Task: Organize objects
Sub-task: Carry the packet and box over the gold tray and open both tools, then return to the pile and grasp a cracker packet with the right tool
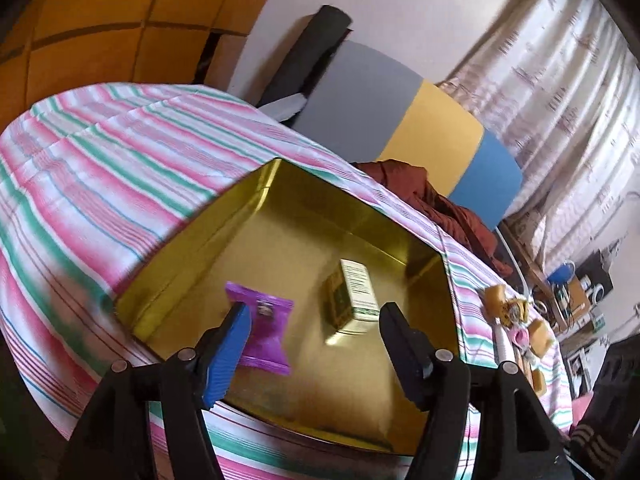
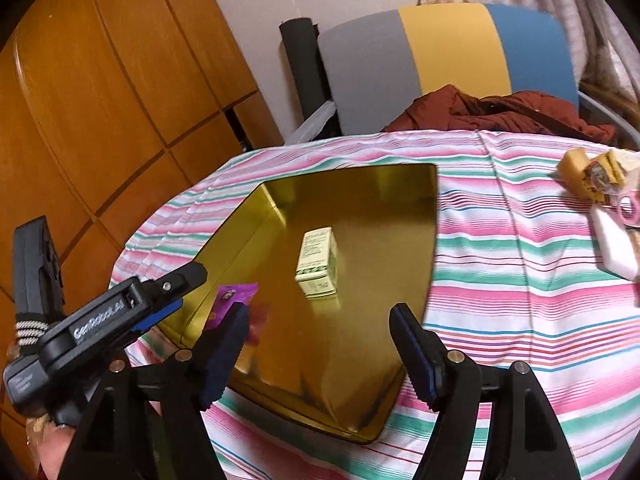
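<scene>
Both hand-held grippers wide apart and empty over the gold tin.

The left hand-held gripper (image 1: 314, 326) and right hand-held gripper (image 2: 320, 330) hover above the tin (image 2: 430, 240) on the striped bench (image 2: 520, 280); inside it lie a purple packet (image 1: 266, 330) and a small box (image 2: 318, 262).

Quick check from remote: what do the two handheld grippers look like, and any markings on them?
Both are black plastic with ribbed blue pads on the fingers. The left gripper bears white "GenRobot.AI" lettering on its body. The right gripper shows silver pivot pins. A black-and-white striped cuff shows behind the left one.
</scene>
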`<state>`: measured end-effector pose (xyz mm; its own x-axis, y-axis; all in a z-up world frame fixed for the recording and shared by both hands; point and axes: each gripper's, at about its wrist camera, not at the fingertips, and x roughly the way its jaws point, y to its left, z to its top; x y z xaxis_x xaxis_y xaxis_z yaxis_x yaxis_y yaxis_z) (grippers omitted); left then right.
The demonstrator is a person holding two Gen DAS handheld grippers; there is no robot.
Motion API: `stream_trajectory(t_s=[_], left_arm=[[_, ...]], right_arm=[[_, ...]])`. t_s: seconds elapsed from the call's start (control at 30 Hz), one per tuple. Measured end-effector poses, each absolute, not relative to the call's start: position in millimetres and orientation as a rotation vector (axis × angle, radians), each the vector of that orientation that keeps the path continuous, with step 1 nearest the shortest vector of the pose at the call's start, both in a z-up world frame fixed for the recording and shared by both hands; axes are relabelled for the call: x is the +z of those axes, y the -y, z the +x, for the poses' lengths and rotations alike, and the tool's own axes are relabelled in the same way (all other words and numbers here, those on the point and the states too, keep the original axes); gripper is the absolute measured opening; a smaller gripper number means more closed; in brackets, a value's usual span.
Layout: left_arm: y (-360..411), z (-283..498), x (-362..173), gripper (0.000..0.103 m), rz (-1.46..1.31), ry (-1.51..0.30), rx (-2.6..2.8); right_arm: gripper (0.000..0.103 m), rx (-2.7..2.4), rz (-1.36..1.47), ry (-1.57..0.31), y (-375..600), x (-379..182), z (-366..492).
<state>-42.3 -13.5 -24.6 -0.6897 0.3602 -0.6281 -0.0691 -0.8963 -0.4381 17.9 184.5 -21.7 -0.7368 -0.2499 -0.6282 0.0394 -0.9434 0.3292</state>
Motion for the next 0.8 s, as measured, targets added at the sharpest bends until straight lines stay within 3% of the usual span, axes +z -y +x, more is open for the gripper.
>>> stream_trajectory(t_s=[0.8], left_arm=[[-76,-2,-4,0.068,-0.998,0.266,2.41]], right_arm=[[0.077,-3.004,1.062,0.537,-293,-11,53]])
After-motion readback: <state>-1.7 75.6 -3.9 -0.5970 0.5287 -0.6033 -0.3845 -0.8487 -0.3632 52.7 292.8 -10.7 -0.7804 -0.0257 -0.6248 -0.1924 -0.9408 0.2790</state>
